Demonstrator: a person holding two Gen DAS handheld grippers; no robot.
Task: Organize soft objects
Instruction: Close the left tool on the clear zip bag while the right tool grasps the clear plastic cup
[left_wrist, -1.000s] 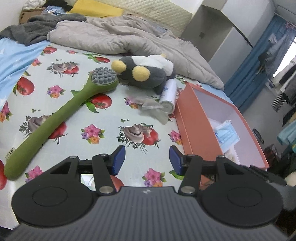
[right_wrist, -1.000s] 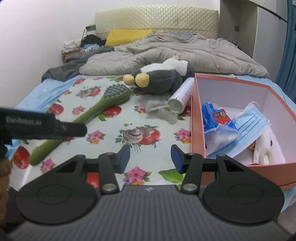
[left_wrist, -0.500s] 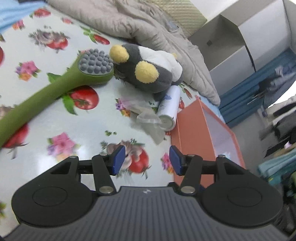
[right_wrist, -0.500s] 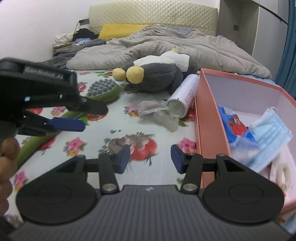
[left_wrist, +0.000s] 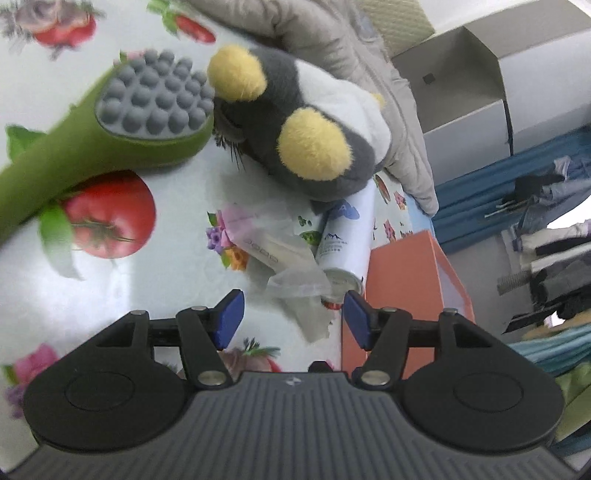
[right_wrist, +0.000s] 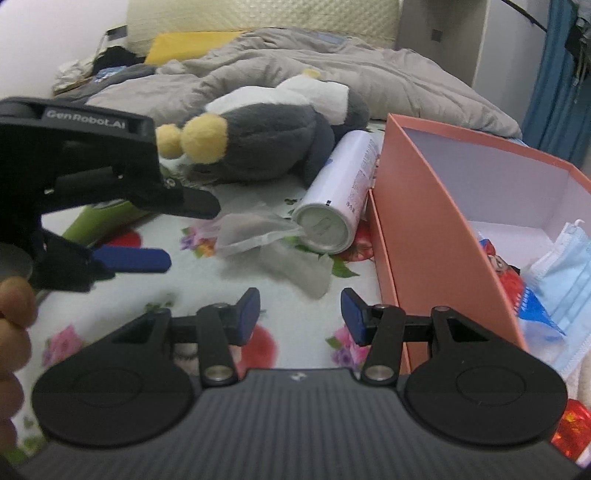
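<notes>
Jaws spread on both grippers, nothing pinched. Left gripper (left_wrist: 291, 317): blue pads just opened wider, only the tip of a crumpled clear wrapper (left_wrist: 291, 273) lying between them on the fruit-print sheet (left_wrist: 155, 258), pads not pressing it. Right gripper (right_wrist: 297, 315): pads apart over bare sheet, wrapper just beyond. Left gripper seen again from the right wrist view, at the left edge, fingers of a hand (right_wrist: 14, 325) below it.

Beyond the wrapper — a white spray can (right_wrist: 338, 206) on its side, base toward the cameras, just beside the orange box (right_wrist: 424, 236). Inside the box: a blue face mask (right_wrist: 565, 273) and a red-and-blue packet (right_wrist: 513, 280).

Further back — a grey-and-white plush (left_wrist: 314, 129) with yellow feet, lying against the can's far end. Beside it, a green massager (left_wrist: 92, 147), grey nubbed head touching the plush. Behind everything, a rumpled grey duvet (right_wrist: 332, 62).
</notes>
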